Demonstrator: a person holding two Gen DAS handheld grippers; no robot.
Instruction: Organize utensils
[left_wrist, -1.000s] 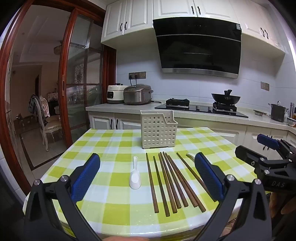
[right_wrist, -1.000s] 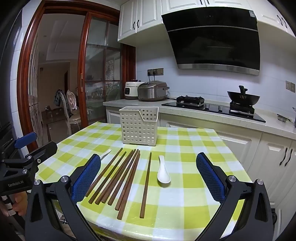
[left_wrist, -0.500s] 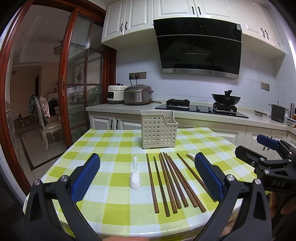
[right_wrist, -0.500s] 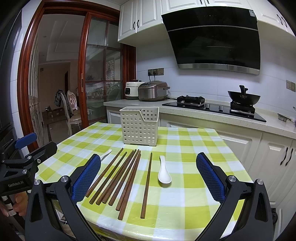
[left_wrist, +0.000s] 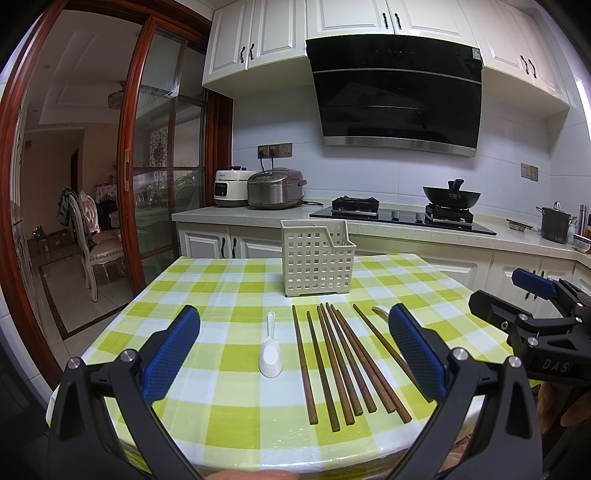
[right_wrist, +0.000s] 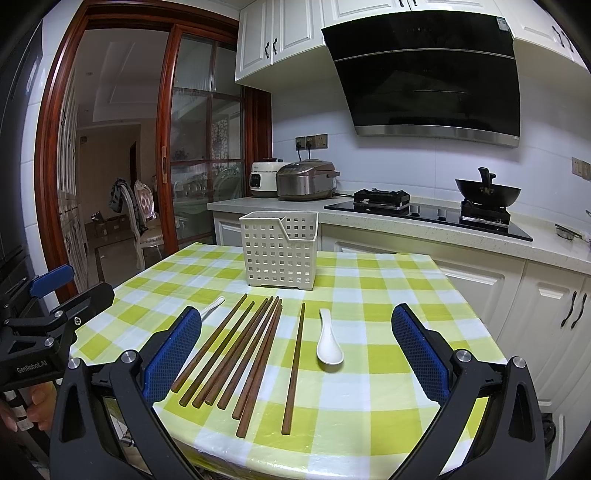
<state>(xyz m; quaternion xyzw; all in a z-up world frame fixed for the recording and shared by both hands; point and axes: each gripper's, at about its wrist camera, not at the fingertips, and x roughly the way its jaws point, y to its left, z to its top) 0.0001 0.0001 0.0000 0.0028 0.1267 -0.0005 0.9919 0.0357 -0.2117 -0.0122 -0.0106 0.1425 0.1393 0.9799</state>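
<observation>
Several brown wooden chopsticks (left_wrist: 341, 354) lie side by side on the green checked tablecloth, pointing at a cream perforated basket (left_wrist: 317, 266) that stands upright behind them. A white spoon (left_wrist: 270, 360) lies left of them. A second white spoon (right_wrist: 328, 345) lies to their right, beside one separate chopstick (right_wrist: 295, 365). My left gripper (left_wrist: 294, 343) hovers open over the table's near edge, holding nothing. My right gripper (right_wrist: 295, 350) is likewise open and holds nothing. In the right wrist view the chopsticks (right_wrist: 240, 350), basket (right_wrist: 279, 254) and far spoon (right_wrist: 213, 305) all show.
The table (right_wrist: 388, 295) has its near edge just under both grippers. Behind it runs a counter (left_wrist: 369, 225) with two rice cookers (left_wrist: 275, 190), a hob and a wok (left_wrist: 451, 194). A wood-framed glass door (left_wrist: 166, 184) and a chair (left_wrist: 98, 240) are on the left.
</observation>
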